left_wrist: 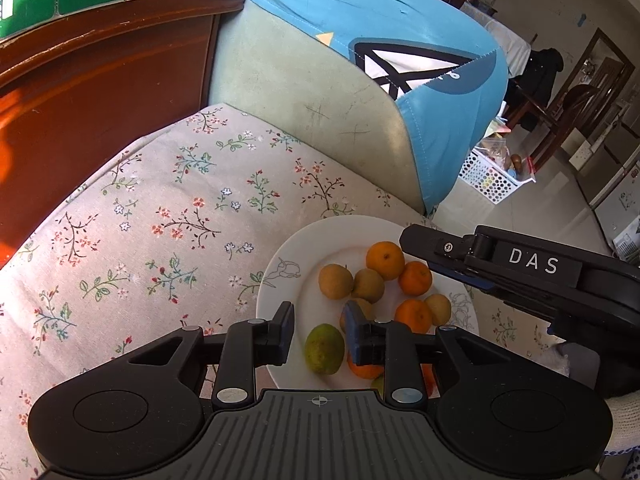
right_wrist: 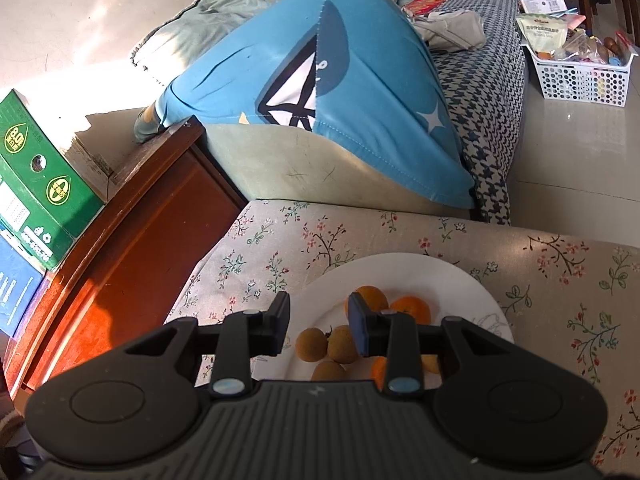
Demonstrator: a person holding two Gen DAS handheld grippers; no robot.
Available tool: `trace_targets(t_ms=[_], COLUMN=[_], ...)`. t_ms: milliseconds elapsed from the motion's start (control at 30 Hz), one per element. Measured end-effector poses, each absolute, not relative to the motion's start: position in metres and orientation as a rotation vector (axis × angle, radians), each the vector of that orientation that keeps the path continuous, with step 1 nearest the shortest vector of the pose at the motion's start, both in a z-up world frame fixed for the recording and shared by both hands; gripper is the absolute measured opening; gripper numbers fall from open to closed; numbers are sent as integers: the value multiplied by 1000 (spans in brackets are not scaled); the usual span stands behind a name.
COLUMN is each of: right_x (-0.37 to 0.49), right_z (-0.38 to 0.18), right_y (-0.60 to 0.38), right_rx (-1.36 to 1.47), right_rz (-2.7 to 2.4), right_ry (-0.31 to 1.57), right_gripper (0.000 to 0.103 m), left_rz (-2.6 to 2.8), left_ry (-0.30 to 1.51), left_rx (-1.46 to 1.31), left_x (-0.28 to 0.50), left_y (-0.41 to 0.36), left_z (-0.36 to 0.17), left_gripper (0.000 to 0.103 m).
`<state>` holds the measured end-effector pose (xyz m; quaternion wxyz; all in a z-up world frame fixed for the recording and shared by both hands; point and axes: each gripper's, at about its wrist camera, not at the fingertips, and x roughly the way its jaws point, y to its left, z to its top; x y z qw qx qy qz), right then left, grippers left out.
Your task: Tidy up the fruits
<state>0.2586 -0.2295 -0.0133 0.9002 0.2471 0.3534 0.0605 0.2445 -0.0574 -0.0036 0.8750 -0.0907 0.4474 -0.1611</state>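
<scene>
Right under your left gripper, at about 6 o'clock on the round white plate, lies the green and yellow oval fruit. It sits in the gap between the two fingers, and I think its long side runs toward 12 o'clock, in line with them. Your left tongs are spread wide and hold nothing. This hand is the nearer one to that fruit, so a short push down and forward looks like the next move.

A little farther out, toward 1 o'clock, you see the small brown round fruits and the bright orange round fruits, touching each other in a bunch.

Your right gripper is spread wide too, with nothing in it. Past its tips, at 12 o'clock, more of the brown fruits lie on the plate, just beyond the fingers. From the left camera this gripper reaches in from 3 o'clock, and you can read the white letters "DAS" on it.

Under the plate is the flowery cloth cushion. Far off at 10 o'clock stands the green cardboard box. Its yellow badges have small writing I cannot read clearly.
</scene>
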Motion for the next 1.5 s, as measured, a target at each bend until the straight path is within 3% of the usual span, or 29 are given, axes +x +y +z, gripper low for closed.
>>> trace_targets(t_ms=[100,233,933,1500], right_x=[249,237,157,141], right_z=[-8,-1,-4,-44], right_y=[-228,-224,-182,-136], right_rx=[512,507,456,319], right_rz=[127,137,257,303], right_ry=[725,715,750,859], right_gripper=[34,34,34,34], left_rz=[-334,-307,-191,-143], left_ry=[922,889,853,937], left_rx=[-213,-241,-228,-49], left_x=[235,219,160,141], left_y=[-49,-33,27,42], left_z=[3,16,28,-14], left_gripper=[27,37,38,38])
